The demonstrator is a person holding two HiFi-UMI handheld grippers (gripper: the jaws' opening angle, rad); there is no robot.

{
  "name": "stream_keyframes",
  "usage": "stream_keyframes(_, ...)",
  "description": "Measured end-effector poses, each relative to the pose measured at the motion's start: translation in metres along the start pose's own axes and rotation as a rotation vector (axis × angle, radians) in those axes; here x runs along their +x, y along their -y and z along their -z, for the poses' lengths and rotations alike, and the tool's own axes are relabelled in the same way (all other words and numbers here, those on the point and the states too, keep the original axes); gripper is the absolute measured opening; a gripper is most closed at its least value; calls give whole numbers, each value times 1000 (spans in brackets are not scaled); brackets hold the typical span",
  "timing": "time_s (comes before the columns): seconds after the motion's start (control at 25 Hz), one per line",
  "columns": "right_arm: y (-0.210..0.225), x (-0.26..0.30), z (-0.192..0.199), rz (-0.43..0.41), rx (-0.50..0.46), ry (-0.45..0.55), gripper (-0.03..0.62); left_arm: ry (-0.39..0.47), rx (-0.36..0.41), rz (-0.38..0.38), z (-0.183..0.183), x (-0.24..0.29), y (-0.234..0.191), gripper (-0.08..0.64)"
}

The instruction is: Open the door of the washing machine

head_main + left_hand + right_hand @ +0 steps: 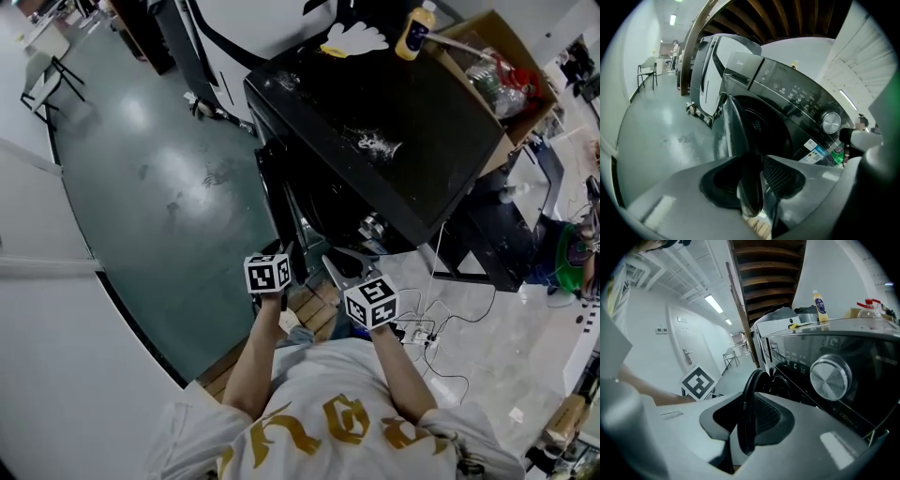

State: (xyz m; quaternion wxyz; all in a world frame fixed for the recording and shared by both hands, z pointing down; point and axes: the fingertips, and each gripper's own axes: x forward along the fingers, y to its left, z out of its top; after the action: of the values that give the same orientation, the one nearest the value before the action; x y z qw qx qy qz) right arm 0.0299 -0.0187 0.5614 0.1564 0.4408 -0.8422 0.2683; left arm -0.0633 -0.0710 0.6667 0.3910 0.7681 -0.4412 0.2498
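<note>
The black front-loading washing machine (394, 112) stands in front of me. Its round door (298, 230) is ajar and swung out toward me. In the left gripper view the door's rim (733, 126) shows edge-on and runs down between the jaws. My left gripper (284, 255) (751, 187) is shut on that rim. In the right gripper view the door's dark ring (752, 385) also passes between the jaws, below the silver dial (830, 378). My right gripper (339, 267) (746, 423) is shut on it too, close beside the left one.
A yellow bottle (413, 33) and a cardboard box (506, 66) of clutter sit on and beside the machine's top. A white appliance (710, 70) stands behind it. Cables and a power strip (422, 333) lie on the floor at right. A wooden pallet (314, 314) lies under the door.
</note>
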Motion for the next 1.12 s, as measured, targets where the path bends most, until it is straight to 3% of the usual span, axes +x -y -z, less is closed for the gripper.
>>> stream_keyframes(0.72, -31, 23, -2, -69, -45, -18, 77, -20, 42, -163, 11, -50, -91, 129)
stream_keyframes(1.0, -40, 30, 0, -73, -70, -29, 75, -43, 100, -244, 7, -68, -131, 129)
stream_keyframes(1.12, -39, 31, -5, -46, -100, -11, 38, -41, 115, -276, 4, -74, -148, 129)
